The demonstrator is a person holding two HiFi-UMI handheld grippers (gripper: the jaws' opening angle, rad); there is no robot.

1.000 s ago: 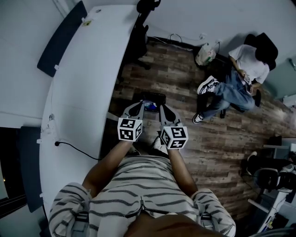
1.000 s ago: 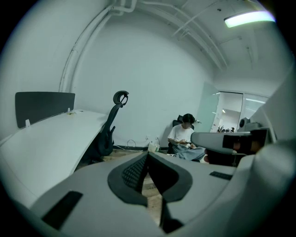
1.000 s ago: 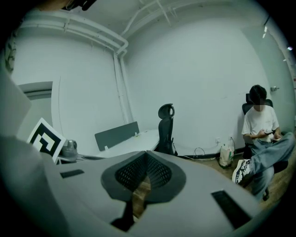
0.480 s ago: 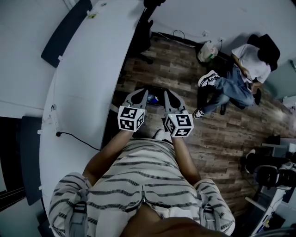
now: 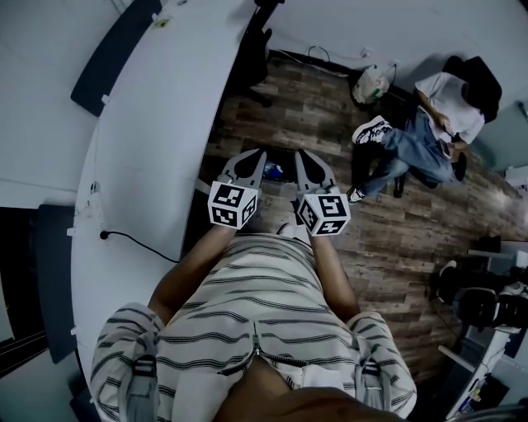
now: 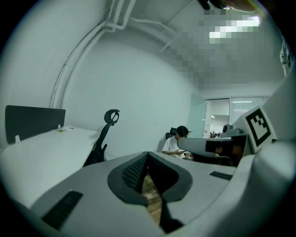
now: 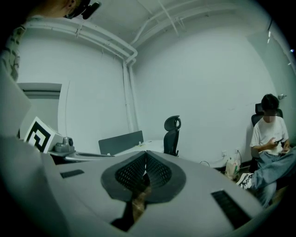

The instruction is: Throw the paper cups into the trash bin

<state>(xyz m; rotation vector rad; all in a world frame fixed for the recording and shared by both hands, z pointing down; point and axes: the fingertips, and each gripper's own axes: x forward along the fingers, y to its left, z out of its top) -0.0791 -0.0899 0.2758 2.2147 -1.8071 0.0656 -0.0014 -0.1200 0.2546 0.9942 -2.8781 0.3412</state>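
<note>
The left gripper point(image 5: 257, 155) has its fingers pressed together with nothing between them, as the left gripper view shows point(image 6: 148, 155). The right gripper point(image 5: 302, 155) is the same, tips meeting on nothing point(image 7: 145, 152). Both point out nearly level, side by side and just apart.

No paper cup shows in any view, so which way it lies and how its long axis runs cannot be told. A small thing point(image 5: 169, 18) sits at the far end of the white table point(image 5: 148, 165), well beyond the fingers and too small to name.

On the floor below and just ahead of the fingertips, between the two grippers, is a dark box point(image 5: 276, 171). It may be the bin, though that's only a guess. The table runs along the outer side of the left fingers, so that hand is likely nearer to any cup on it
</note>
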